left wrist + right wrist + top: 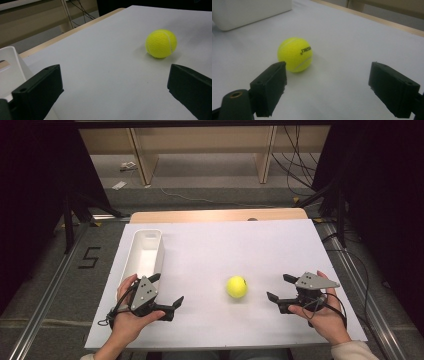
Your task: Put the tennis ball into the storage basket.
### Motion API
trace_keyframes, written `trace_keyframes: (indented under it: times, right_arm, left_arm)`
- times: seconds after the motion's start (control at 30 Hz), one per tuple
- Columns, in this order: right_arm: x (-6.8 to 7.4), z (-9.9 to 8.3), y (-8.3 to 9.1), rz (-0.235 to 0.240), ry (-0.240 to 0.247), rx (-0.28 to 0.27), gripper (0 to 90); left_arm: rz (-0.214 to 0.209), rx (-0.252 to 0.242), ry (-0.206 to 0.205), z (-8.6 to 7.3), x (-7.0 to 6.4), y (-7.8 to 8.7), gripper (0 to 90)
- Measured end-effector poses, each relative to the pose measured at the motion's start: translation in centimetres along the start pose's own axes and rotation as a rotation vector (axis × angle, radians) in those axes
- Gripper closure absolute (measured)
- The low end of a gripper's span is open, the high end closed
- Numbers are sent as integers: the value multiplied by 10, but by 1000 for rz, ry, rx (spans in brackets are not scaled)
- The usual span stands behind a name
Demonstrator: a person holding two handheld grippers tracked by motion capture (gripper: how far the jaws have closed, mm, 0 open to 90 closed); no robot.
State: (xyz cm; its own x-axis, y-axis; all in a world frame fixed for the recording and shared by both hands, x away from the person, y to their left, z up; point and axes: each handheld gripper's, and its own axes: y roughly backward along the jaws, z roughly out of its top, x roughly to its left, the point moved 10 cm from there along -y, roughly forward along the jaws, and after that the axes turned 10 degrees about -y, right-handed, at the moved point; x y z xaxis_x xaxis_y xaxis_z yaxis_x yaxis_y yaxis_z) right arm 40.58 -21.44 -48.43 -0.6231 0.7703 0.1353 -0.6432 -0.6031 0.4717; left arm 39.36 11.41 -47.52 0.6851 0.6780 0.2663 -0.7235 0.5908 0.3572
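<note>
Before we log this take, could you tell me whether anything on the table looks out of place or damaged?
Nothing stands out. The tennis ball sits intact on the white table sheet, the white tray lies upright along the left edge, and the left gripper and right gripper are open and empty.

Black two-finger left gripper (169, 294), right gripper (280, 287), grey three-cornered top plates, black trailing cables, pale sleeves

light: even, overhead, bright on white table sheet (210, 250) | surround: dark | shadow: soft, beside tennis ball (295, 54) | blur: near jaws soft, mild grain
</note>
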Motion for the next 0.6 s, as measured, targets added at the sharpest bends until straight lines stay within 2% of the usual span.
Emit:
trace_keyframes:
  times: [0.4, 0.6]
  right_arm:
    - [5, 0, -3, 9, 10, 5, 158]
    - [10, 1, -11, 20, 23, 15, 159]
  left_arm:
    - [2, -3, 0, 0, 0, 1, 0]
    - [2, -4, -1, 0, 0, 1, 0]
